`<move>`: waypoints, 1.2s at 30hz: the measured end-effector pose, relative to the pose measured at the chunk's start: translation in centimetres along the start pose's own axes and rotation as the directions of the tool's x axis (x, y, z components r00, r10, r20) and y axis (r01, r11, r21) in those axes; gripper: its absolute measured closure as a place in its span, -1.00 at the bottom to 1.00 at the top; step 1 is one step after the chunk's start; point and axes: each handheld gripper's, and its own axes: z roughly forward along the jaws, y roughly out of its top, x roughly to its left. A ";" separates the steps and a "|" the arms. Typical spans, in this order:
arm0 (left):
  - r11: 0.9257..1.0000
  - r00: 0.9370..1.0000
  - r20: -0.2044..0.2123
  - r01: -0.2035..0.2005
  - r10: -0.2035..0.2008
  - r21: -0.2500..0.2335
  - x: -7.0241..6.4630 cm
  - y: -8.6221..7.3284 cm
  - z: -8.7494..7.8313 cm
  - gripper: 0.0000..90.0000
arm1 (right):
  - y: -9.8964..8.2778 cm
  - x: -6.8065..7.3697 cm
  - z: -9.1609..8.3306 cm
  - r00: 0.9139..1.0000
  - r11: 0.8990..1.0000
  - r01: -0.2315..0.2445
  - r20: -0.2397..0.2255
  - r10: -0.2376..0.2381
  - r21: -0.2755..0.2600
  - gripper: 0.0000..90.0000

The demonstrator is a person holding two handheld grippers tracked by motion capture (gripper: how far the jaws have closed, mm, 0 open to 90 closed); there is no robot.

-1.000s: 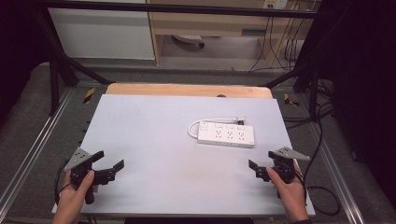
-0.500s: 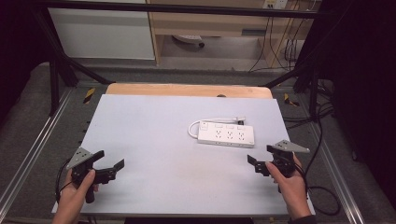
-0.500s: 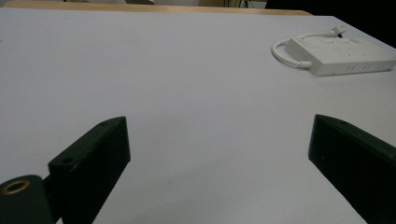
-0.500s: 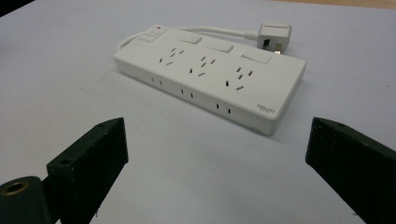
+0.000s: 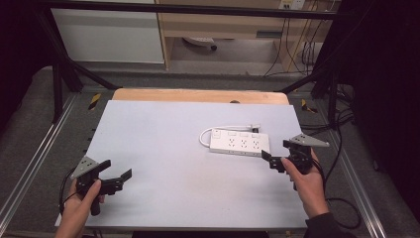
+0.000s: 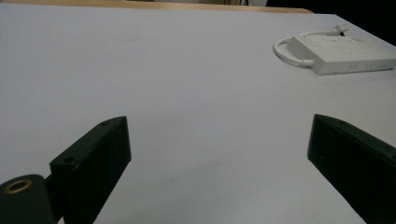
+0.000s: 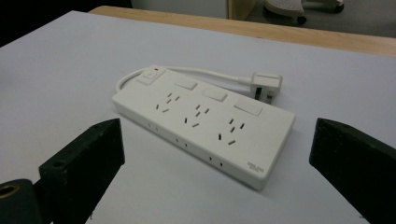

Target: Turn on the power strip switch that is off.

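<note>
Grey table (image 5: pixel 163 129), white power strip (image 5: pixel 240 144) just beyond right tongs' (image 5: pixel 280 156) parted jaws.

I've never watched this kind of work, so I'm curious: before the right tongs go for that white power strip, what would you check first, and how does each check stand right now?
1. Right tongs open wide enough for the power strip: ok, the jaws stand far apart.
2. Right tongs aimed at the strip: ok, it lies between the jaws, apart from them.
3. Strip lying flat on the table: ok, sockets face up.
4. Cord and plug out of the way: ok, they lie behind the strip's far side.
5. Left tongs out of the way: ok, open, near the table's left front.
6. Strip's weight: cannot tell.
</note>
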 end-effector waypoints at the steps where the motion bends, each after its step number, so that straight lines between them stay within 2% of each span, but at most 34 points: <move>1: 1.000 1.000 0.000 -0.002 0.002 0.000 0.0 0.0 0.0 -0.86 | 0.0 0.0 0.0 1.000 1.000 0.000 0.000 0.000 0.000 -0.92; 4: 1.000 1.000 0.002 0.002 -0.002 -0.003 -0.1 0.0 0.0 -0.87 | 0.7 -0.1 0.2 1.000 1.000 0.006 0.009 -0.006 -0.010 -0.92; 7: 1.000 1.000 0.003 -0.002 0.002 -0.001 -0.2 0.0 0.0 -0.87 | 1.1 -0.5 0.6 1.000 1.000 -0.023 -0.006 0.023 -0.016 -0.91; 14: 1.000 1.000 0.004 -0.013 0.013 0.011 -0.2 -0.1 0.2 -0.87 | 2.0 -1.6 0.7 0.999 0.999 -0.037 0.015 0.038 -0.033 -0.88; 21: 1.000 1.000 0.004 -0.011 0.011 0.011 -0.2 -0.1 0.2 -0.87 | 3.2 -2.4 0.3 0.997 0.997 -0.025 0.074 0.030 -0.072 -0.89; 22: 1.000 1.000 0.004 -0.011 0.011 0.012 -0.2 -0.1 0.2 -0.87 | 3.8 -2.6 0.3 0.994 0.996 -0.020 0.101 0.029 -0.084 -0.90; 23: 1.000 1.000 0.004 -0.012 0.012 0.012 -0.2 -0.1 0.2 -0.87 | 3.8 -2.6 0.3 0.994 0.996 -0.020 0.101 0.029 -0.084 -0.90; 26: 1.000 1.000 0.006 -0.010 0.010 0.009 -0.2 -0.1 0.1 -0.87 | 4.8 -3.2 0.6 0.990 0.996 -0.005 0.141 0.018 -0.093 -0.91; 31: 1.000 1.000 0.007 -0.015 0.015 0.015 -0.3 -0.1 0.2 -0.87 | 5.6 -3.8 1.6 0.986 0.994 -0.012 0.164 0.029 -0.104 -0.88; 36: 1.000 1.000 0.009 -0.019 0.018 0.019 -0.3 -0.1 0.2 -0.87 | 5.8 -4.1 2.5 0.985 0.996 -0.029 0.170 0.042 -0.080 -0.83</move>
